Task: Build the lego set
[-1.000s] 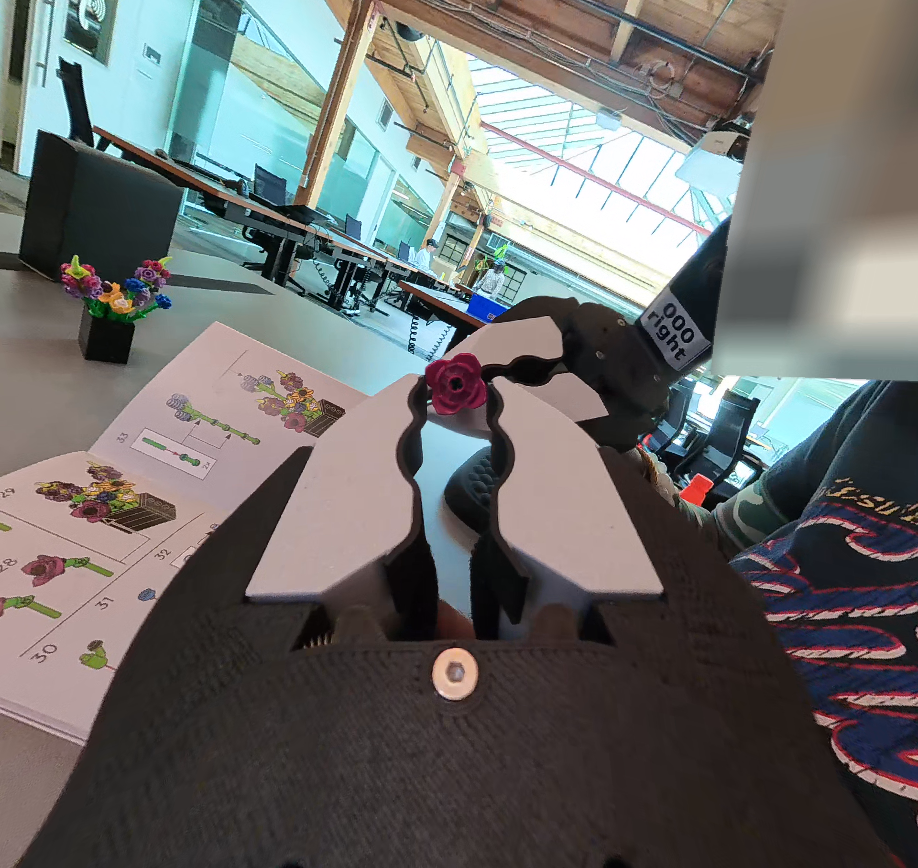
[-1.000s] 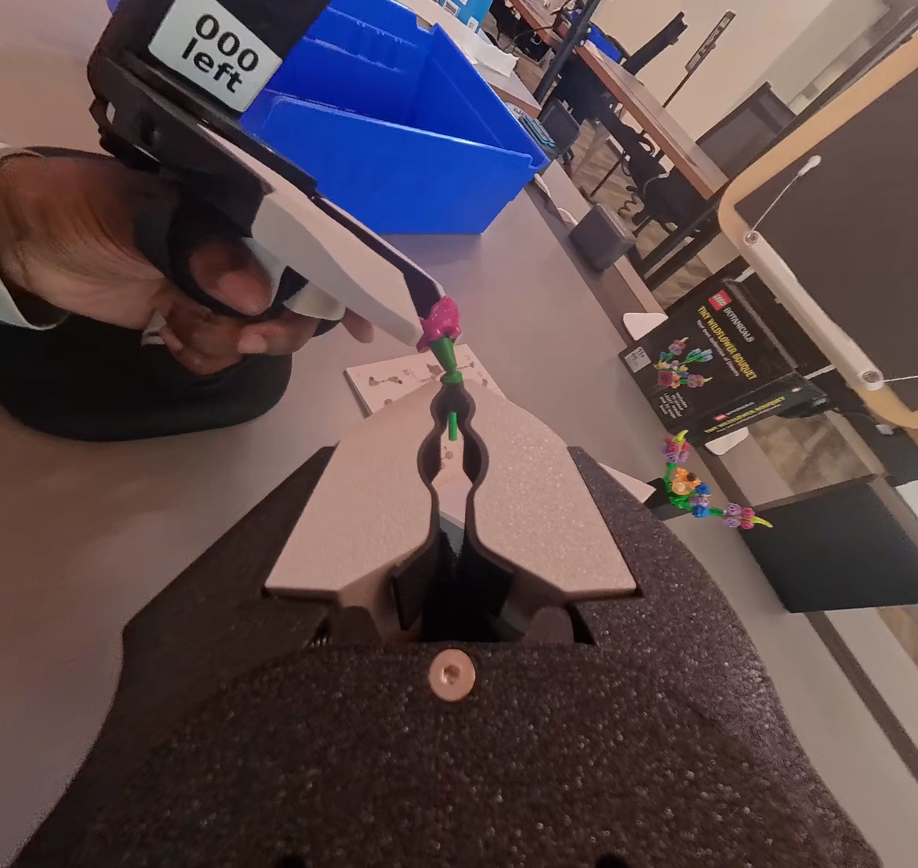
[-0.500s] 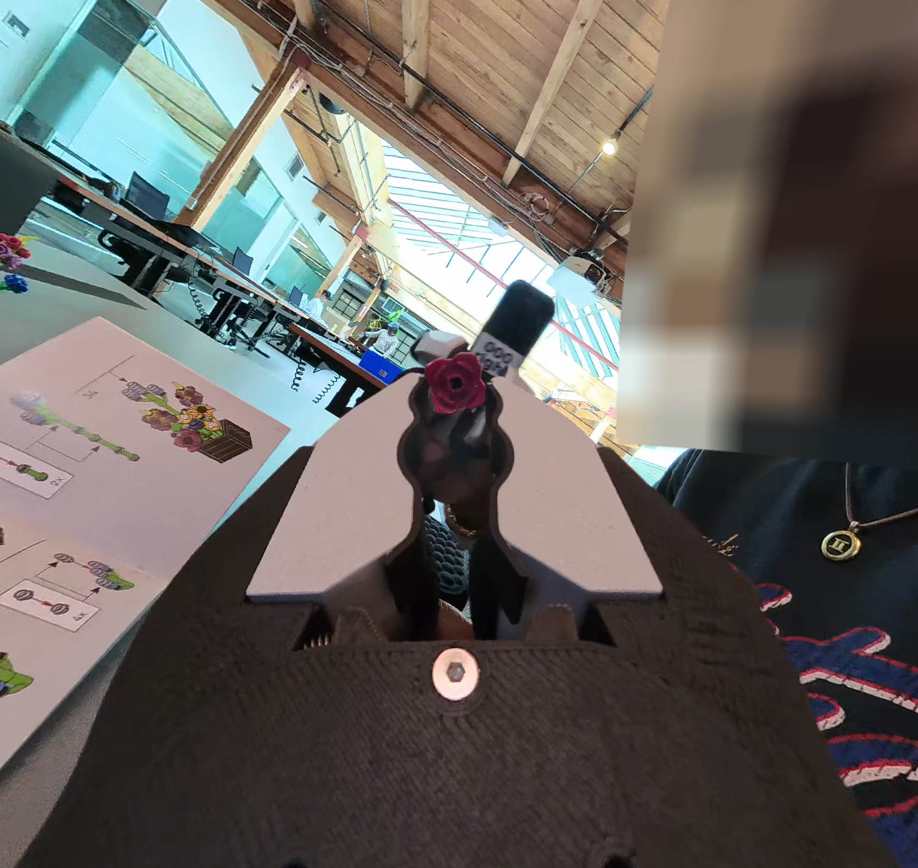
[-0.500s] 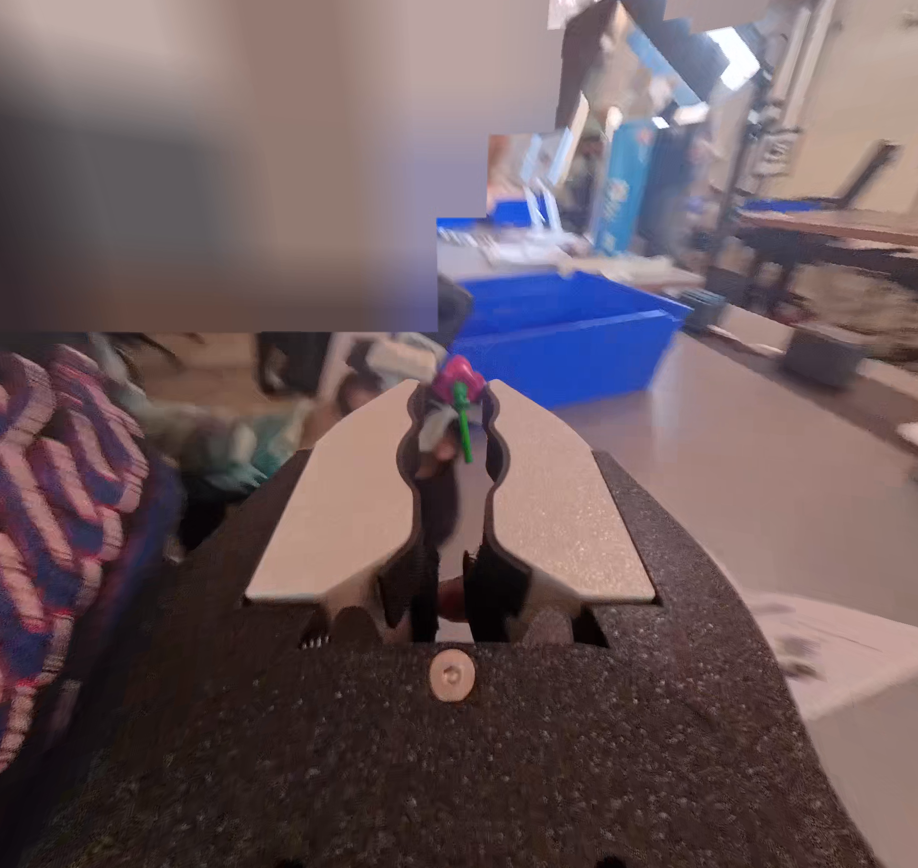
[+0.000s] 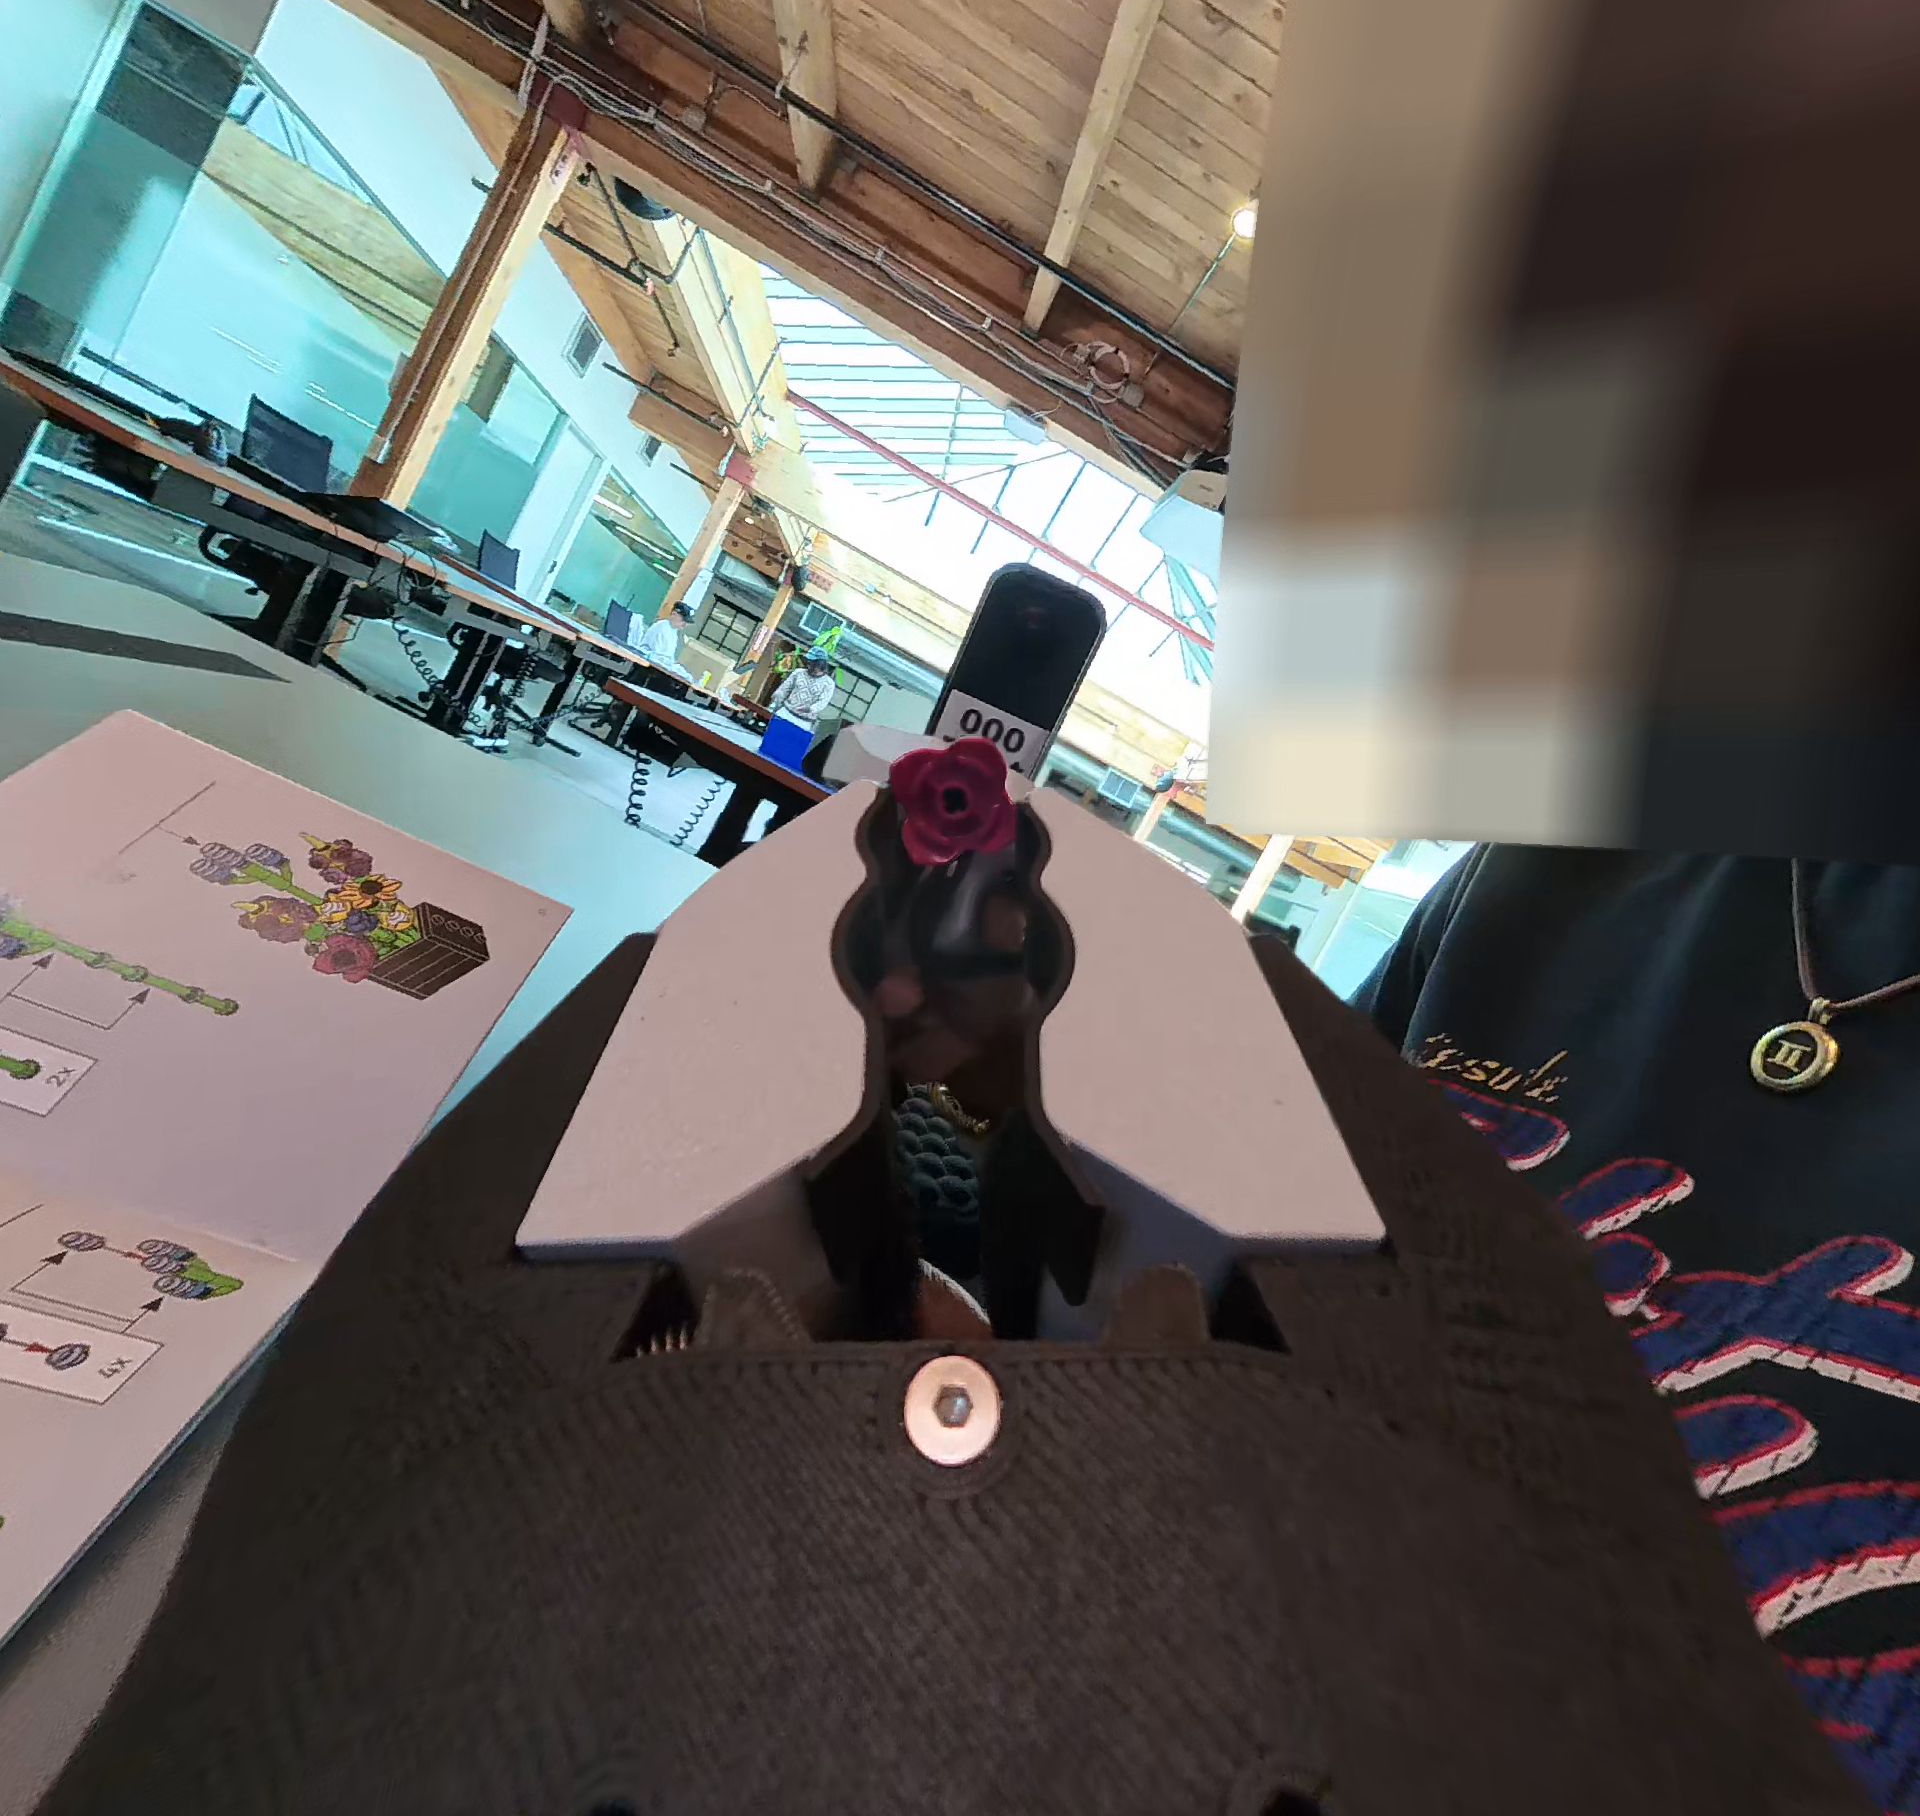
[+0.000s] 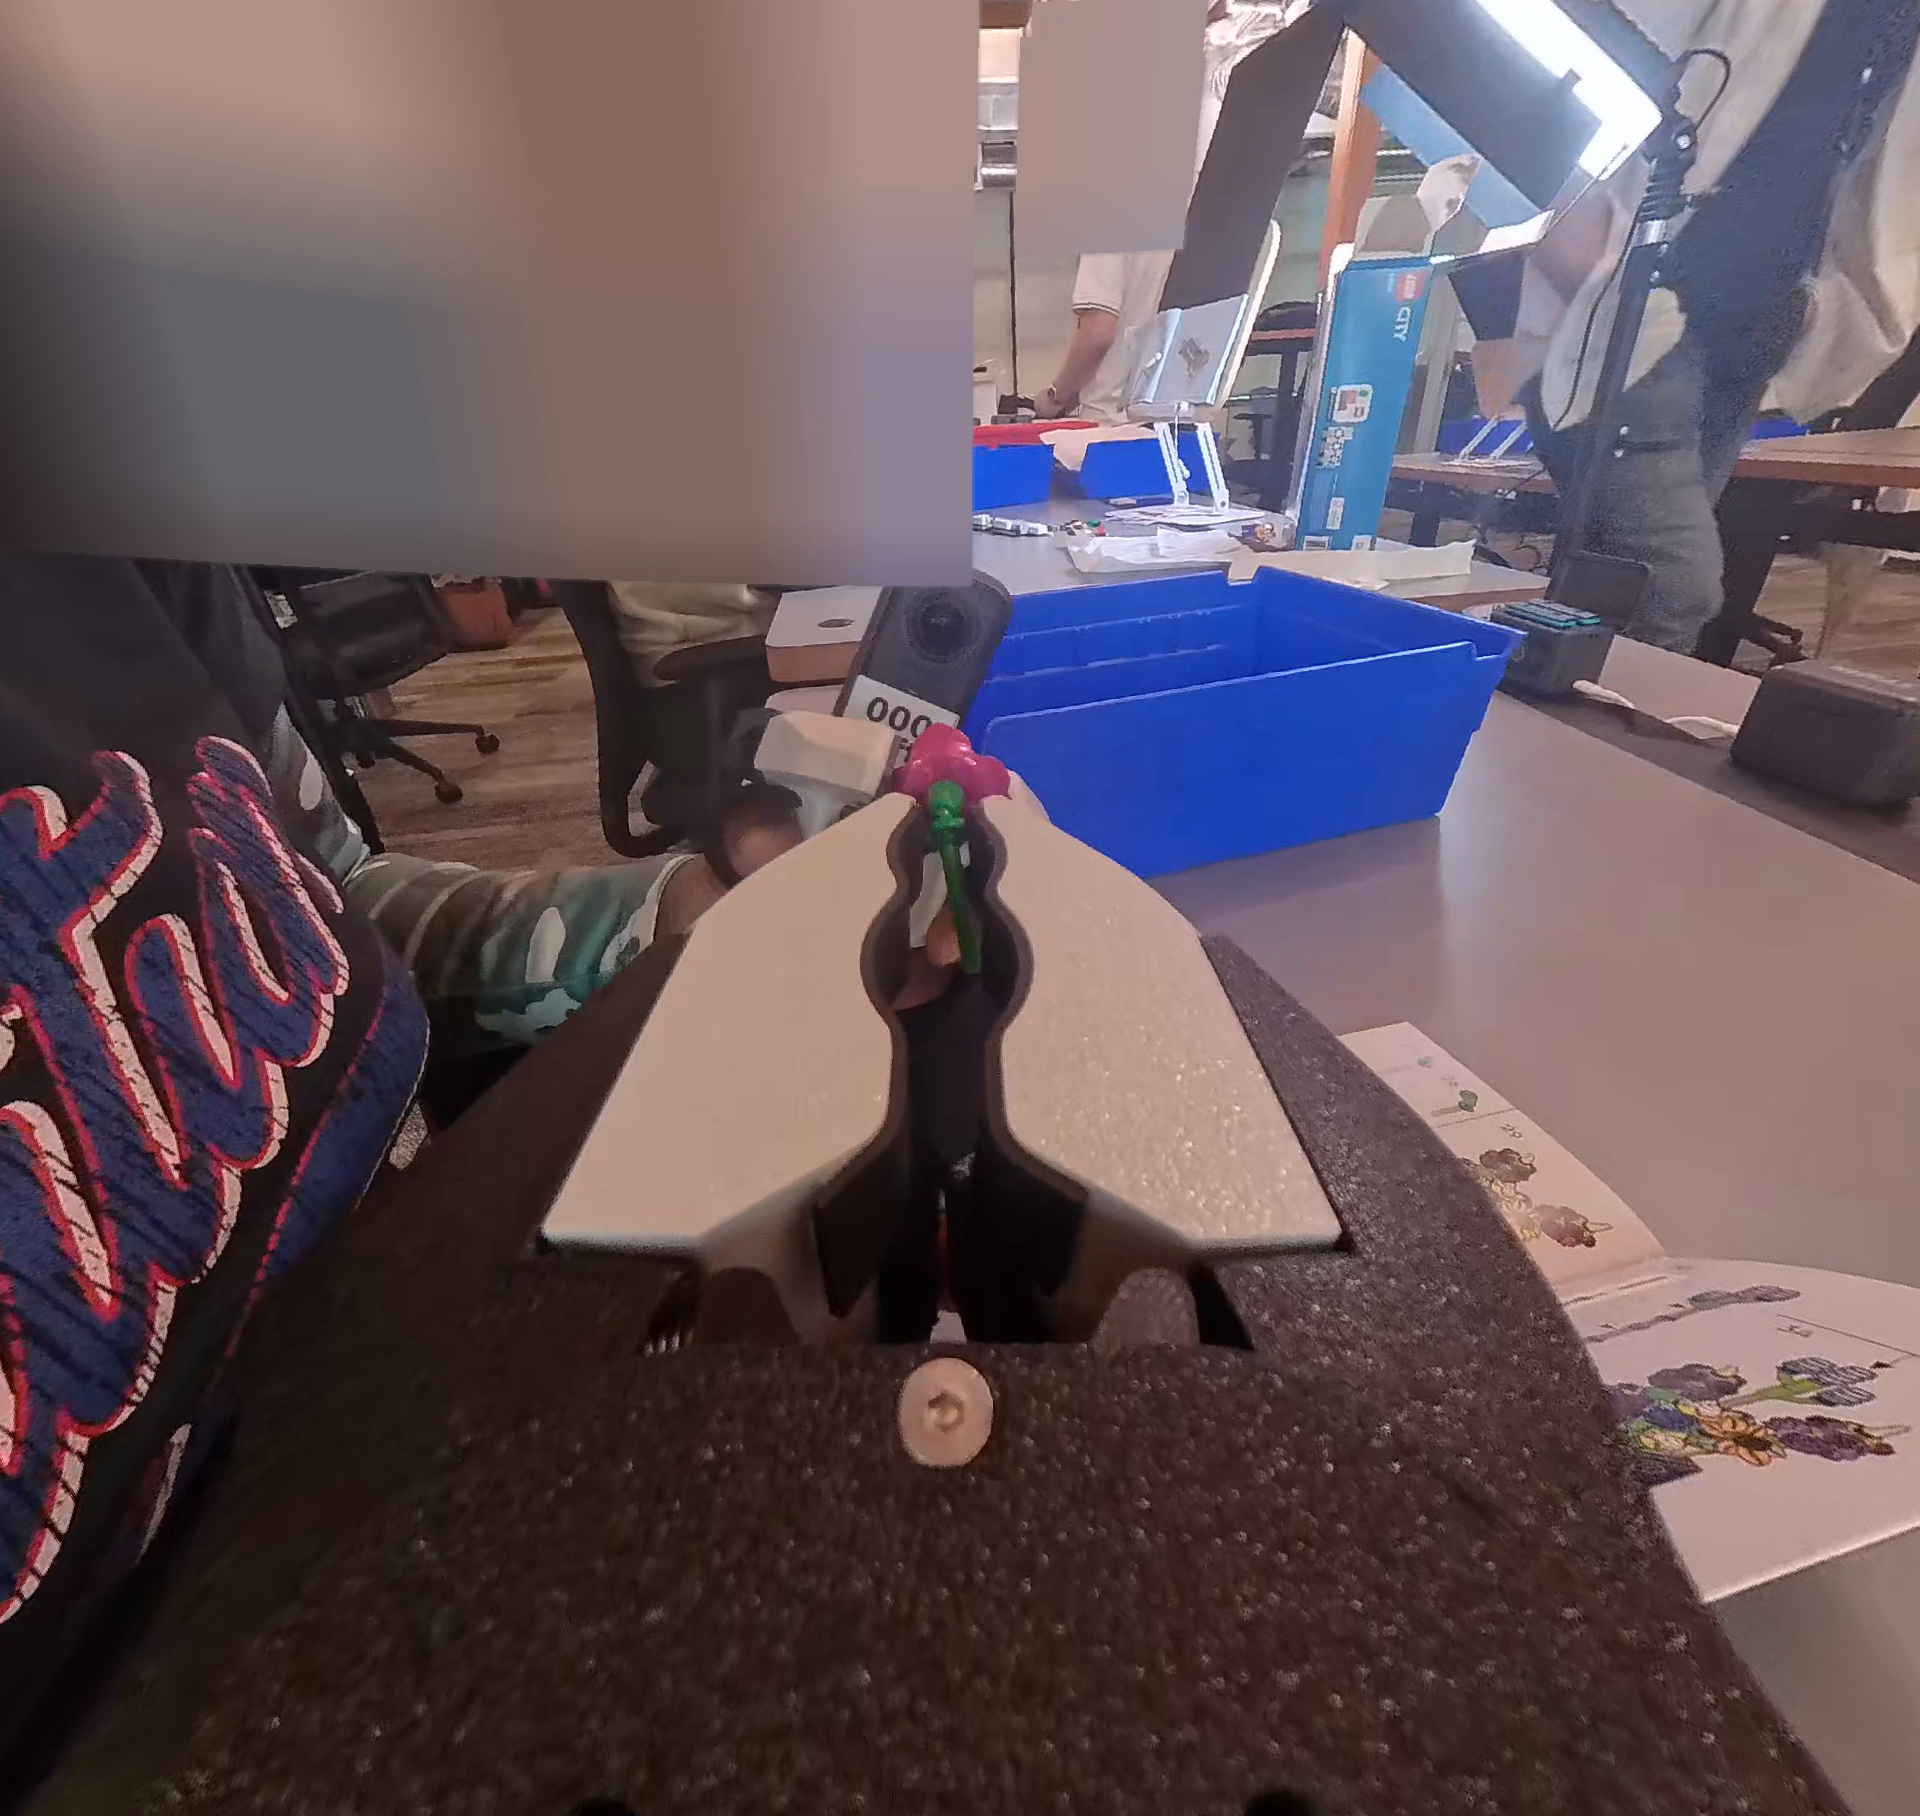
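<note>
The left tool [image 5: 953, 810] is pinching the dark pink flower head [image 5: 953, 798] right at its tips, so the bloom sits clear of the grey fingers [image 5: 748, 1018] with its centre hole facing the camera. Holding it by the very edge seems meant to leave the underside free for a stem. The right tool [image 6: 948, 816] faces it from the other side, tips pressed onto the thin green stem [image 6: 954, 867], which runs up between them to the back of the same flower [image 6: 940, 767]. The stem's lower end hangs free in the gap between the fingers. The two tools meet nose to nose and are raised off the worktop [image 6: 1558, 935], probably so the stem can be pushed straight into the bloom with each side bracing the other; whether the joint is fully seated cannot be told.

Farther out, the instruction booklet [image 5: 260, 987] lies open and flat just beside both tools, within easy sight for checking the step. A blue bin [image 6: 1247, 727] stands behind on the worktop, well apart from the joining, presumably for parts.
</note>
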`<control>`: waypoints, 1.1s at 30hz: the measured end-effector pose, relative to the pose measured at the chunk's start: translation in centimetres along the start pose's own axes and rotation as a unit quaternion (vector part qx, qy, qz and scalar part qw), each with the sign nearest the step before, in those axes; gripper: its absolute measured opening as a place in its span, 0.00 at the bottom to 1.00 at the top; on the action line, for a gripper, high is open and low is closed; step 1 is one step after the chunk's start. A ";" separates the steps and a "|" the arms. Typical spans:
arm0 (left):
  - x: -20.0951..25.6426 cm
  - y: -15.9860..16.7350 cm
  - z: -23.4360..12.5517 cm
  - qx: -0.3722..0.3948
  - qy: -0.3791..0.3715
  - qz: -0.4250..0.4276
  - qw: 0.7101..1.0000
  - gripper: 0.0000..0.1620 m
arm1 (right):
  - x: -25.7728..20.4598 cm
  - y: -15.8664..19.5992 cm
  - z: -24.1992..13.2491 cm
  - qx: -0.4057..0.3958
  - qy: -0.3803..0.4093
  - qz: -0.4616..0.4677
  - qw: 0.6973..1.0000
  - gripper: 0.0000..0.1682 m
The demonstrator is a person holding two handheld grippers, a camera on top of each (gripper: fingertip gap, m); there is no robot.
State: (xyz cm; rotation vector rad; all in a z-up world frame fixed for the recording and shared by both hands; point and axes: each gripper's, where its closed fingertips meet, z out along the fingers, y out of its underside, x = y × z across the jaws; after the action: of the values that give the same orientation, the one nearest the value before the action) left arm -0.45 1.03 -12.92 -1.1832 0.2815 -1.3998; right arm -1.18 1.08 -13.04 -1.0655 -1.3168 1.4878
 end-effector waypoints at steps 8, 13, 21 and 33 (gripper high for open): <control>0.0 0.6 0.1 -0.029 -0.014 0.027 0.999 0.14 | -0.3 0.1 -0.3 -0.003 -0.009 0.001 1.000 0.04; -0.1 0.5 0.3 -0.025 -0.015 0.026 0.999 0.14 | 0.0 -0.1 -0.6 0.011 0.003 0.005 1.000 0.06; -0.2 0.5 0.6 -0.026 -0.014 0.021 0.999 0.14 | 0.1 -0.1 -0.7 -0.002 0.007 -0.010 1.000 0.06; -0.5 1.7 0.3 -0.096 -0.039 0.046 0.994 0.13 | -0.1 1.7 -1.1 -0.067 0.002 -0.031 0.997 0.04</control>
State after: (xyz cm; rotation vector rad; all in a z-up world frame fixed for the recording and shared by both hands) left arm 0.63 1.13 -14.31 -1.3624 0.4176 -1.2642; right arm -0.16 1.14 -14.84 -1.1013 -1.4507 1.3654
